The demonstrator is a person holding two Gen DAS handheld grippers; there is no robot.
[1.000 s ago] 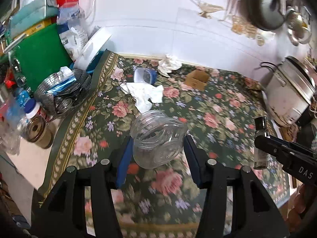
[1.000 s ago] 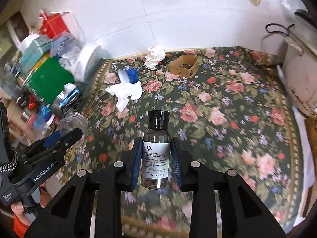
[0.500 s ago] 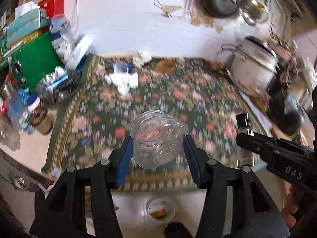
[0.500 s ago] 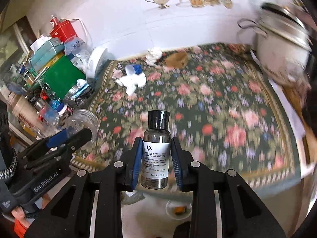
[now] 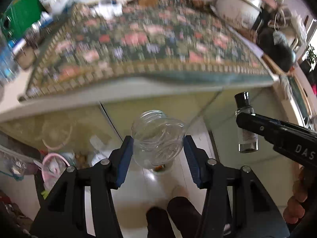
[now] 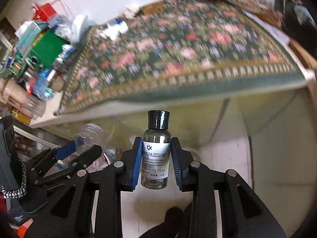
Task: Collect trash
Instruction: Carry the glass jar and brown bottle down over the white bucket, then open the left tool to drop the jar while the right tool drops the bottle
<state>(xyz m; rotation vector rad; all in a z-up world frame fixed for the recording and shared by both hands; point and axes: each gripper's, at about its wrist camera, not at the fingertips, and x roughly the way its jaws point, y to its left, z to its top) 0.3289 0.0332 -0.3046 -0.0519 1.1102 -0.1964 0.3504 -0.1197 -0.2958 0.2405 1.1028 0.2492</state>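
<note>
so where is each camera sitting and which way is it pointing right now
Left wrist: sits on the left gripper, looking steeply down past the floral tablecloth's edge to the floor; its blue-padded fingers clamp a clear plastic jar; dark shoes below, fingers of a hand at far right.
Right wrist: sits on the right gripper, also tilted down over the table edge; its fingers clamp a small black-capped bottle; a dark shoe shows below.
Shared: tablecloth, jar, bottle, and each view catches the other gripper.

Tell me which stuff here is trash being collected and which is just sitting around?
Being collected:
clear plastic jar, in left gripper
small black-capped bottle, in right gripper

Just lying about:
floral tablecloth
rice cooker
green box
</note>
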